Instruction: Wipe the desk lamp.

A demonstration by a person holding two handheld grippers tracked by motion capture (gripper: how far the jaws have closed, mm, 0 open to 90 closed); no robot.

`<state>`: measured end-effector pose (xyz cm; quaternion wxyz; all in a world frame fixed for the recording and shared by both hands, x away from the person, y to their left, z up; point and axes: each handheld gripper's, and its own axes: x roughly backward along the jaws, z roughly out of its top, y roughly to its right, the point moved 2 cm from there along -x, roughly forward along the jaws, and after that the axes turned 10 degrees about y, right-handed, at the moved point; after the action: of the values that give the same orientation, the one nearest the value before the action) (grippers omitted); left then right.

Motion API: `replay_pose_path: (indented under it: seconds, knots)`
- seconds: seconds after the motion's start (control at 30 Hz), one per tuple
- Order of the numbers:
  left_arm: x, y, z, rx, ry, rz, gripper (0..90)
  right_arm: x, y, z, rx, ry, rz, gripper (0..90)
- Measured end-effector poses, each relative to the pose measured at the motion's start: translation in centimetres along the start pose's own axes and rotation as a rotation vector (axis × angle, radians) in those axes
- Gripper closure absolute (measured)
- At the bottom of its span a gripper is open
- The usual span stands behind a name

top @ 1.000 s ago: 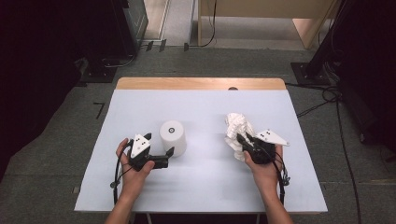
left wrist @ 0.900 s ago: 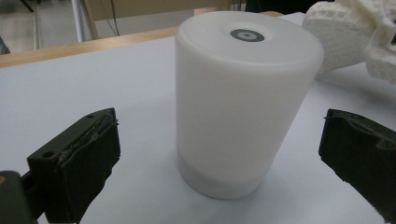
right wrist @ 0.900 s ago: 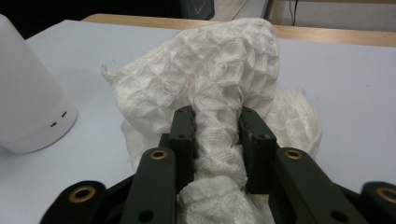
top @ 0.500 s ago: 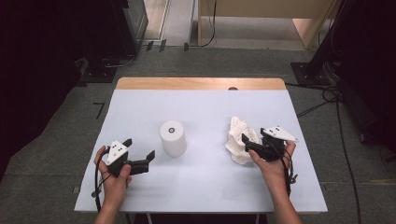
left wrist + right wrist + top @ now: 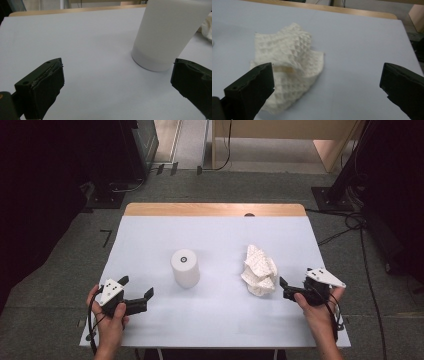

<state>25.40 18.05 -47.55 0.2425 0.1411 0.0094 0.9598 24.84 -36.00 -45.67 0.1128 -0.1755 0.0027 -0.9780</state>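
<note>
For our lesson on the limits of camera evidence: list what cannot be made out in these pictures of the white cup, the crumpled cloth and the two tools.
1. White cup, left gripper view: top cut off by the upper edge.
2. Mark on the cup's upturned end, high view: too small to identify.
3. Crumpled cloth, right gripper view: near left part hidden behind the right tool.
4. Left tool, high view: its body covered by the grey plate and hand.

White paper roll (image 5: 185,268), white waffle-textured cloth (image 5: 260,270), pale grey table (image 5: 215,240) with wooden edge, black fingers (image 5: 41,87).
</note>
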Motion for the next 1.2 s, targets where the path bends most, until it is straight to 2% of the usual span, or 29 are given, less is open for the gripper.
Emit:
replay_pose_path:
  seconds: [0.07,0.1,0.13,0.33,0.47,0.7,0.73,0.87,0.97,1.03,1.07,1.1,1.2]
  knots:
    - [0.4,-0.2,-0.3,0.000,-0.006,0.004,0.0,0.8,1.0,-0.6,-0.016,-0.007,-0.013,0.0]
    - [0.4,-0.2,-0.3,0.000,-0.006,0.004,0.0,0.8,1.0,-0.6,-0.016,-0.007,-0.013,0.0]
    - [0.8,-0.5,-0.6,-0.001,-0.012,0.014,0.0,1.5,1.8,-1.2,-0.024,-0.015,-0.024,0.0]
    - [2.2,-1.8,-1.7,0.015,-0.030,0.042,0.0,3.0,3.6,-2.9,-0.034,-0.037,-0.048,0.0]
    - [3.0,-2.6,-2.4,0.025,-0.046,0.063,0.0,3.6,4.6,-4.1,-0.026,-0.059,-0.059,0.0]
    - [3.6,-3.3,-2.9,0.037,-0.072,0.080,0.0,3.9,6.0,-6.0,-0.068,-0.121,-0.084,0.0]
    - [3.4,-3.3,-3.1,0.033,-0.087,0.081,0.0,3.8,6.1,-6.2,-0.080,-0.130,-0.091,0.0]
    - [3.0,-3.1,-3.3,0.015,-0.116,0.078,0.0,3.6,5.9,-6.5,-0.075,-0.145,-0.090,0.0]
    - [2.8,-3.4,-3.4,0.049,-0.137,0.075,0.0,3.3,5.4,-6.8,-0.038,-0.174,-0.092,0.0]
    - [2.7,-3.6,-3.4,0.065,-0.153,0.080,0.0,3.2,5.3,-6.8,-0.036,-0.182,-0.093,0.0]
    - [2.5,-3.7,-3.4,0.069,-0.175,0.077,0.0,3.0,5.4,-7.0,-0.039,-0.216,-0.094,0.0]
    - [2.4,-3.6,-3.5,0.064,-0.180,0.078,0.0,2.9,5.4,-7.0,-0.050,-0.232,-0.094,0.0]
    - [2.2,-3.3,-3.5,0.037,-0.193,0.080,0.0,2.7,5.3,-7.0,-0.037,-0.240,-0.097,0.0]
